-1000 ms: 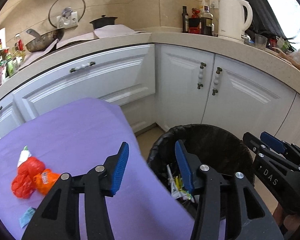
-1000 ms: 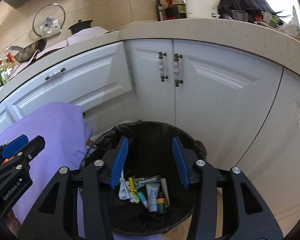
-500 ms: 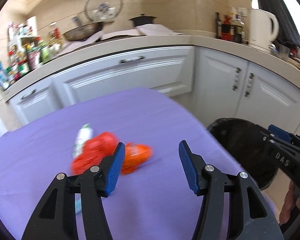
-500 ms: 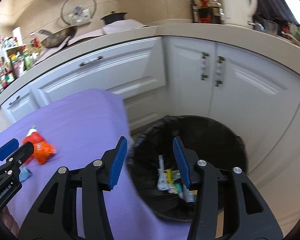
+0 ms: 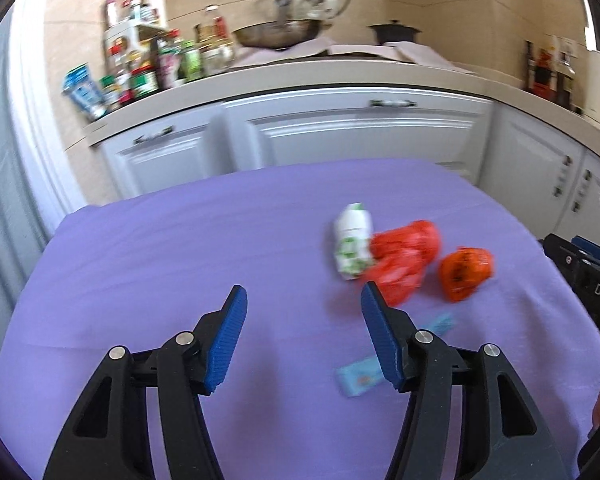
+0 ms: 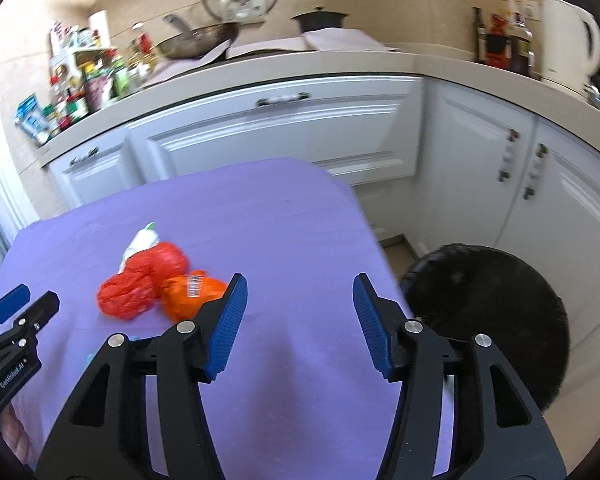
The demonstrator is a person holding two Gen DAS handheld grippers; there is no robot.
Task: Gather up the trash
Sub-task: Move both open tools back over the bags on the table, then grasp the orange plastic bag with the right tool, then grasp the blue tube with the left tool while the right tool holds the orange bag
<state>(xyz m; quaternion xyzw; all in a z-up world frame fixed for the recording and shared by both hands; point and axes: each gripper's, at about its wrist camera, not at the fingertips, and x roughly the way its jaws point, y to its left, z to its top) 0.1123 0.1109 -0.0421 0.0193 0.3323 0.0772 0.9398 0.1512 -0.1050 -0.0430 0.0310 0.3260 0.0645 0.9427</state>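
Both grippers are hovering over the purple table (image 5: 148, 264). Left gripper (image 5: 302, 334) and right gripper (image 6: 298, 322) have just been opening, jaws empty. Red bag (image 5: 404, 260), orange wrapper (image 5: 466, 268) and white carton (image 5: 352, 246) are lying mid-table; bin (image 6: 496, 312) is standing beside the table.

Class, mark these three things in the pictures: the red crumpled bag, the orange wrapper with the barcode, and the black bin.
red crumpled bag (image 6: 140, 286), right wrist view, middle of the crumple
orange wrapper (image 6: 190, 294), right wrist view, just below its barcode
black bin (image 6: 496, 276), right wrist view, bag-lined rim
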